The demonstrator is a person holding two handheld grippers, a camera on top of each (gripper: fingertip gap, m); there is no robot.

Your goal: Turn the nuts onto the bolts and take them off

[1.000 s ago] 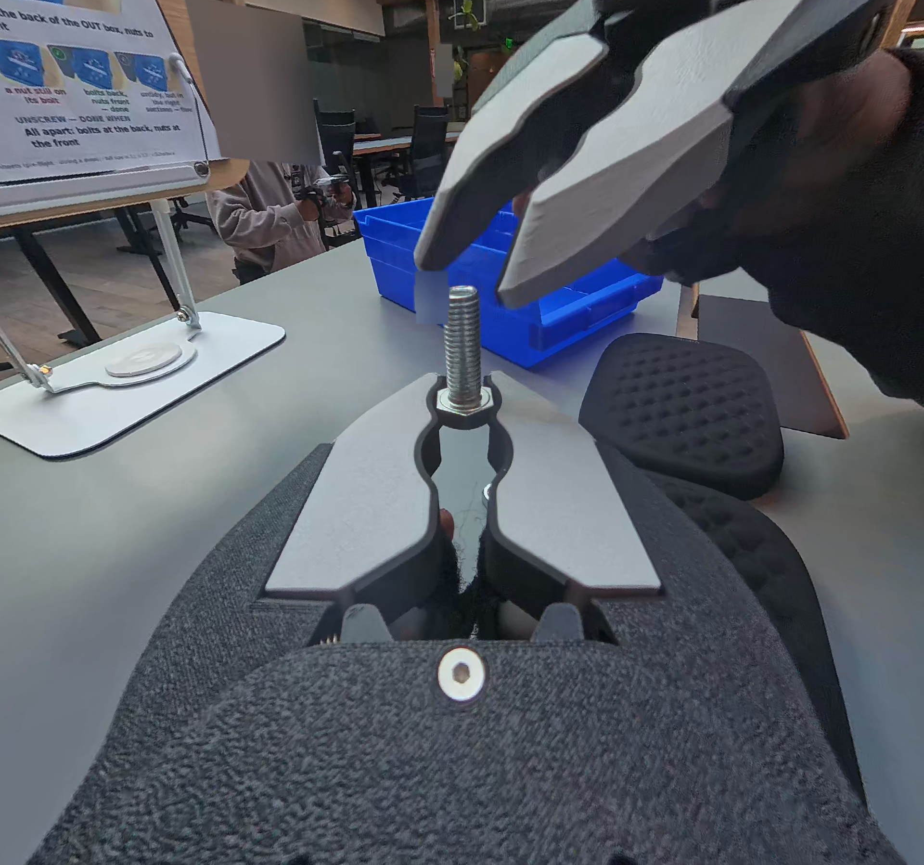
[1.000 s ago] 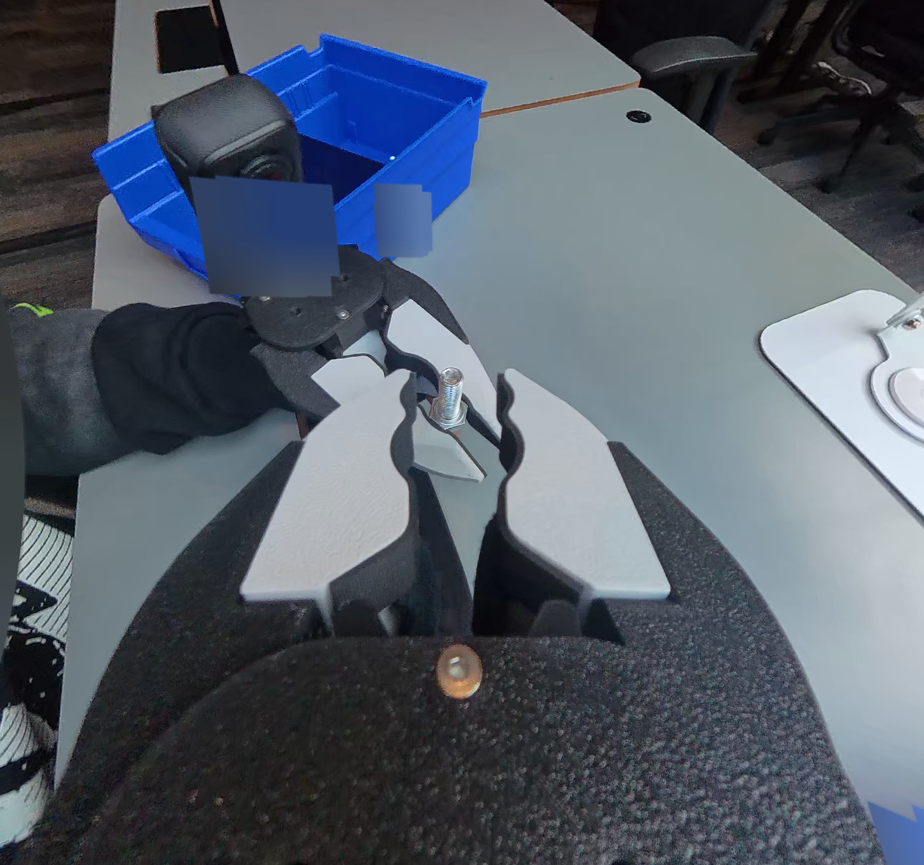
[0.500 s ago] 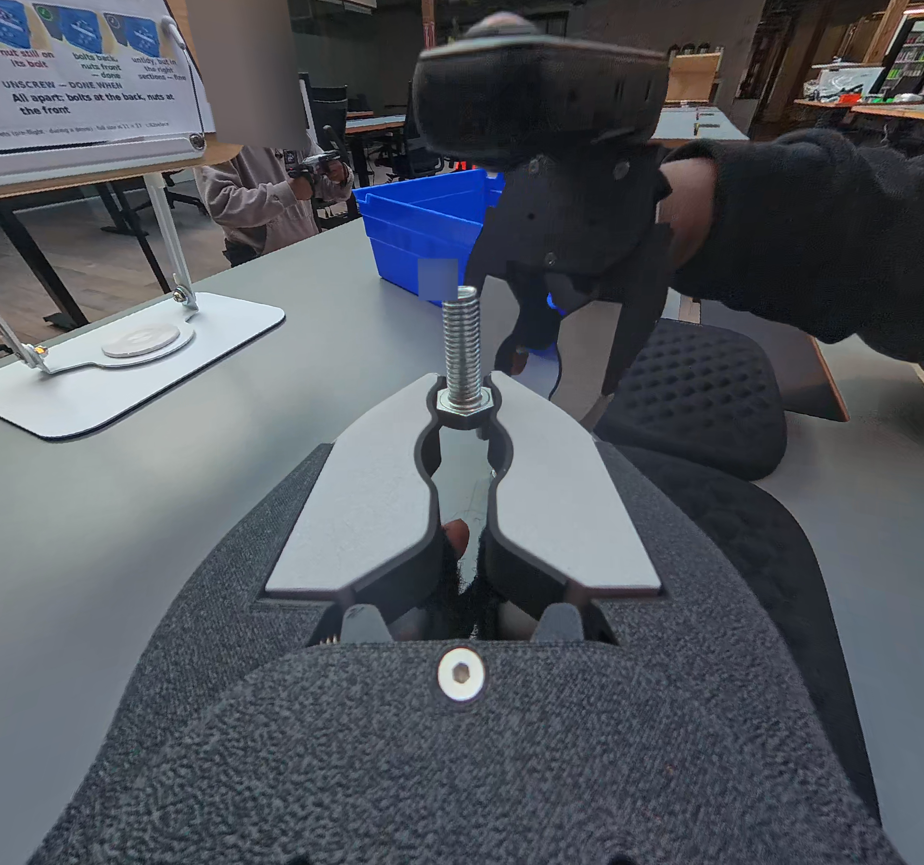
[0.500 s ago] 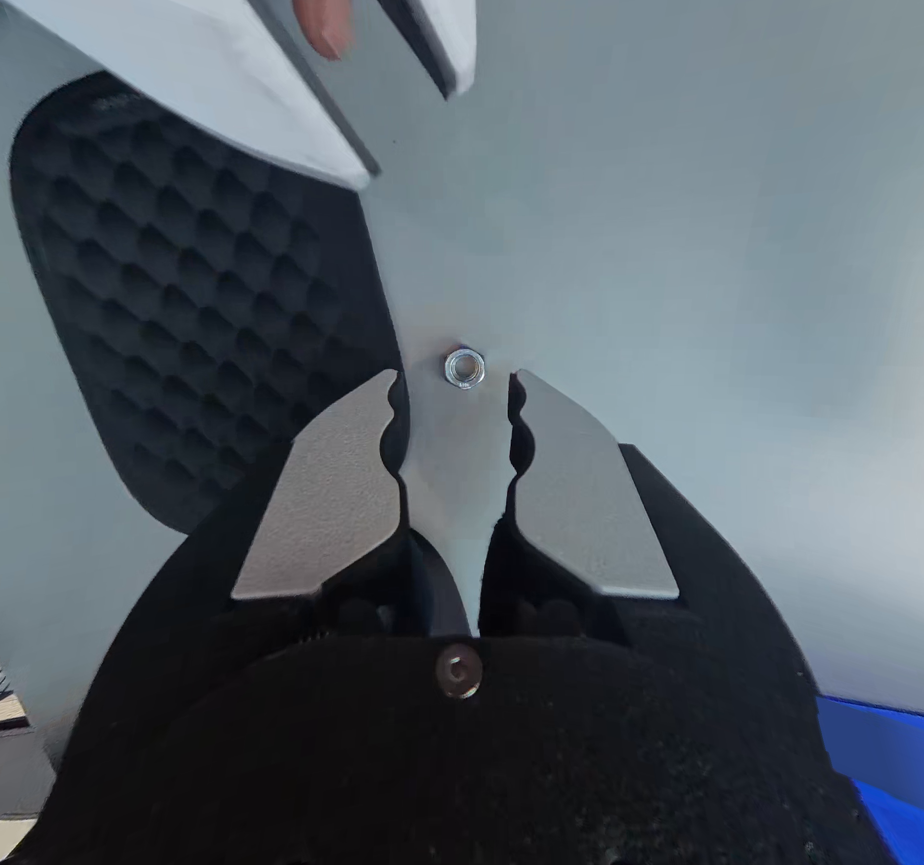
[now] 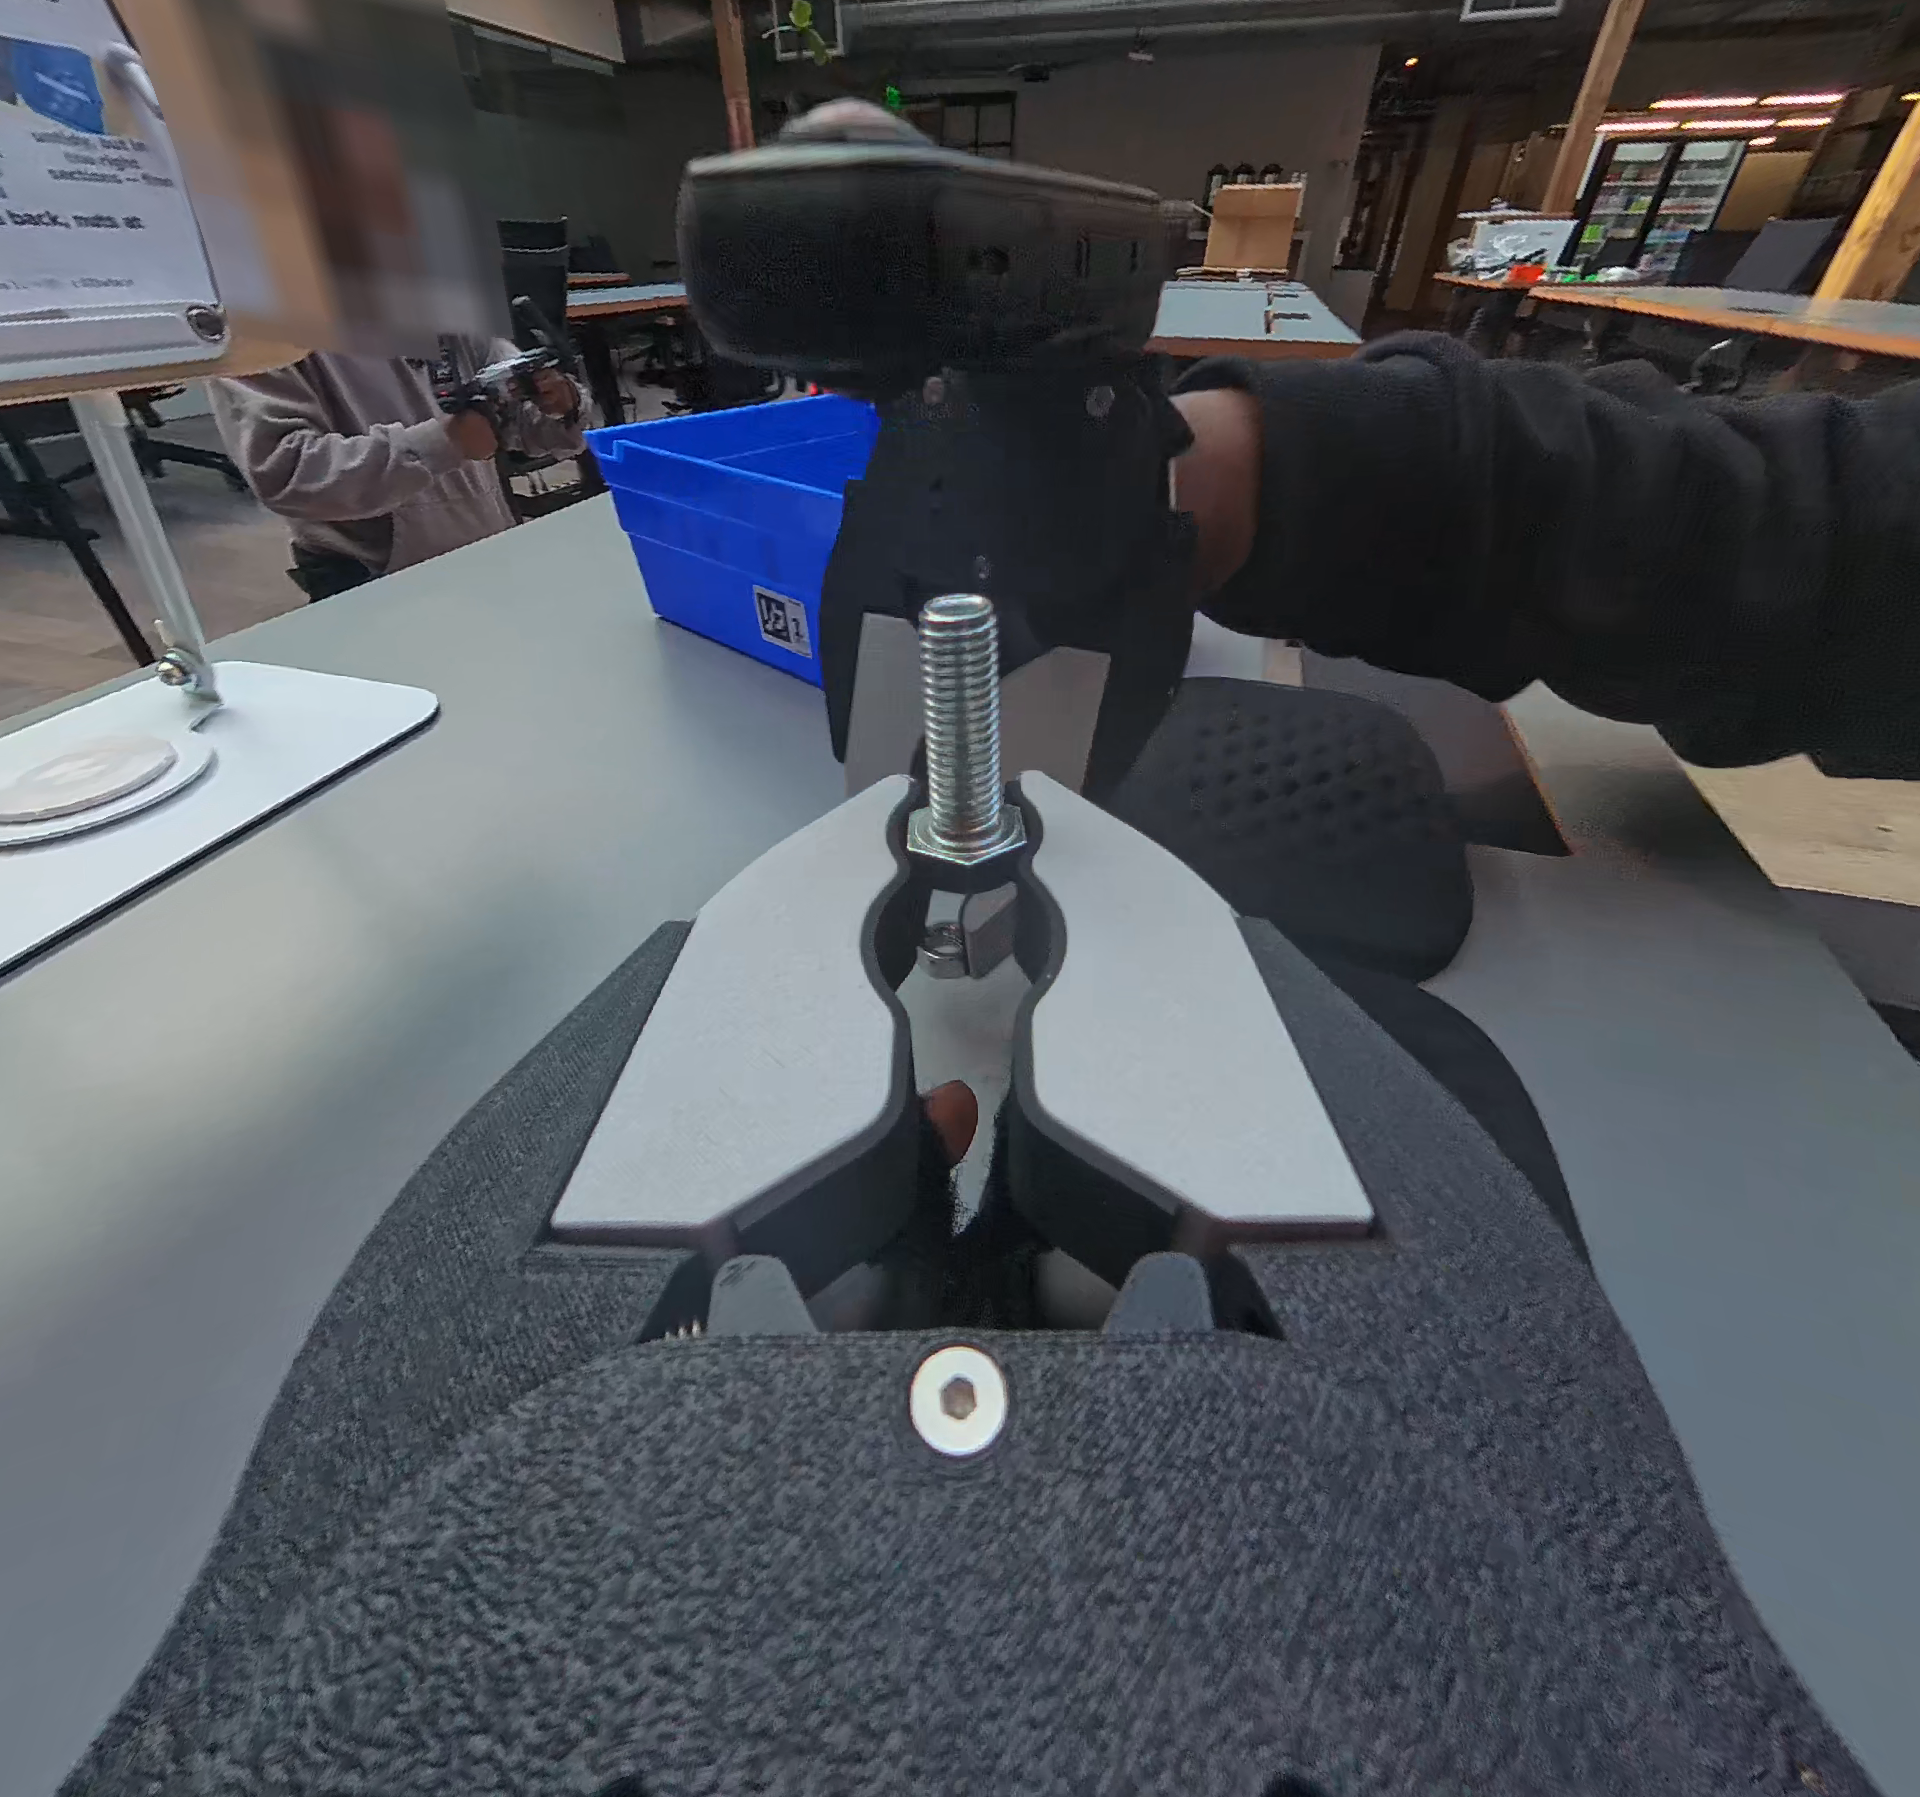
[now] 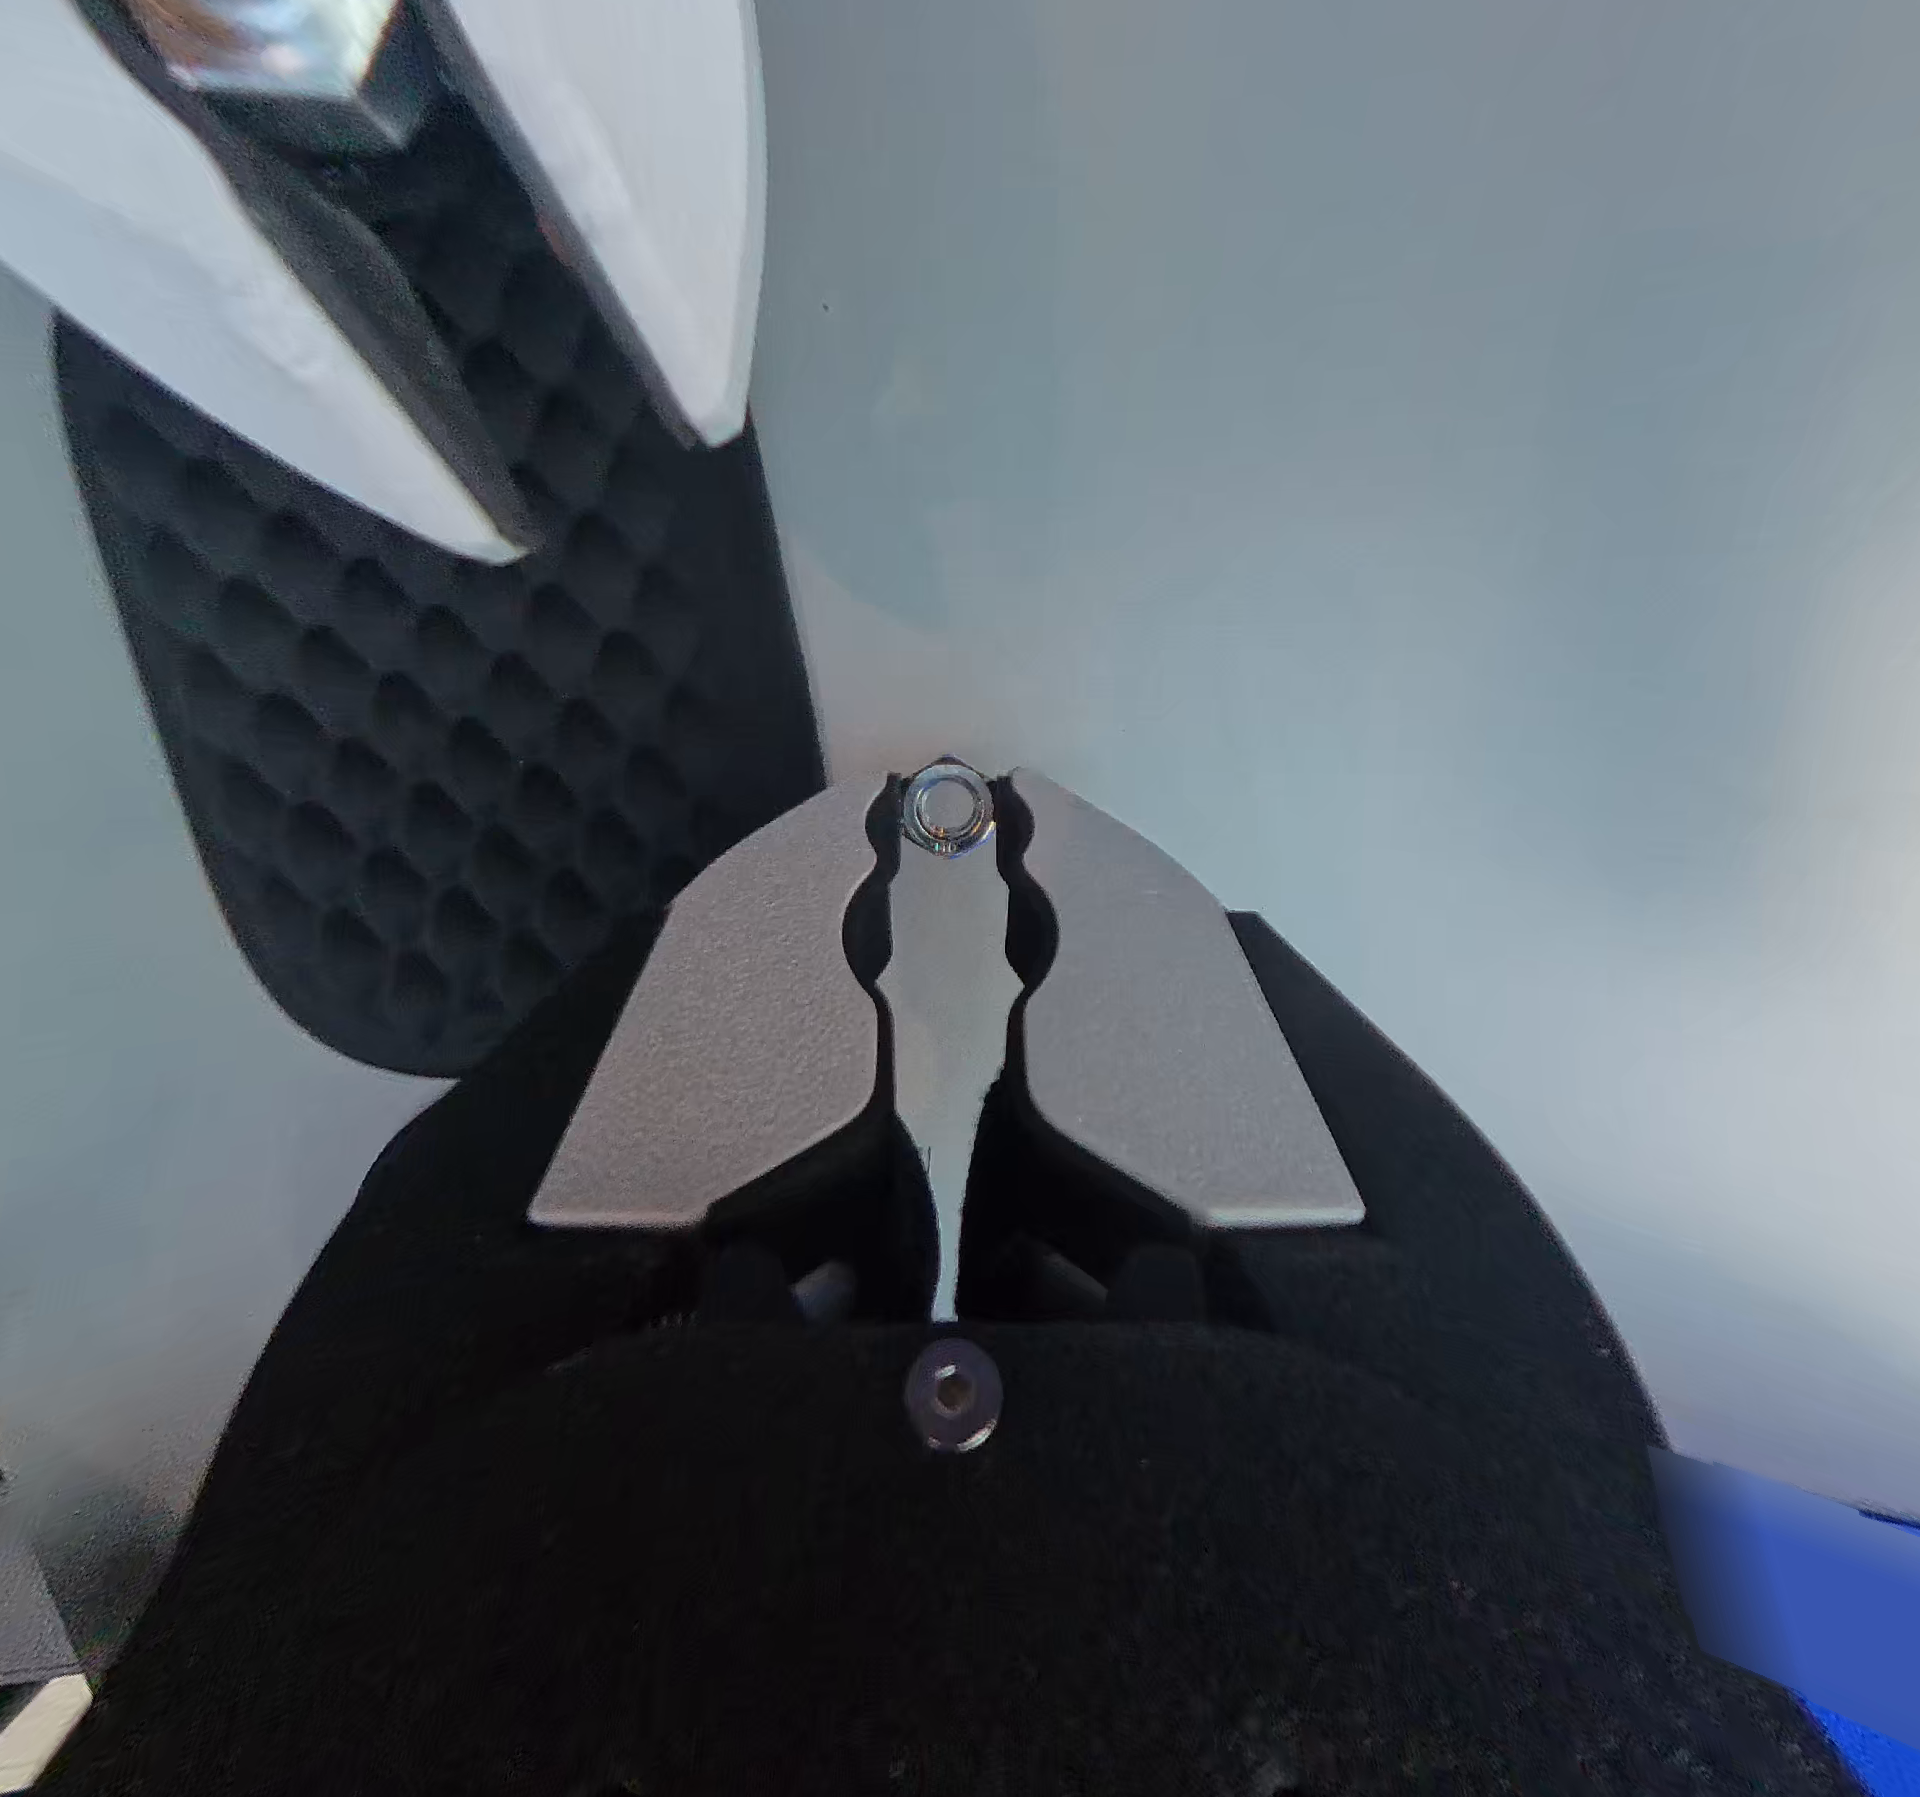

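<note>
The left claw [image 5: 964, 817] points level, its fingers pinched onto the bolt [image 5: 959, 708] head. The right claw [image 6: 948, 805] points straight down, fingertips closed around a nut [image 6: 947, 808].

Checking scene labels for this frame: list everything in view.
bolt: 1, silver, upright, head clamped in left gripper
nut: 1, silver, flat on table between right gripper's tips
bin: 1, blue, far side of table
dimpled pad: at least 1, black, right of bolt
stand: 1, white base, left on table, carries printed sheet
table: 1, grey
person: 1, grey top, background left
sleeve: 1, black, behind right gripper
left gripper: jaws shut on bolt head
right gripper: pointing down, jaws closely flank nut, grip unclear
</note>
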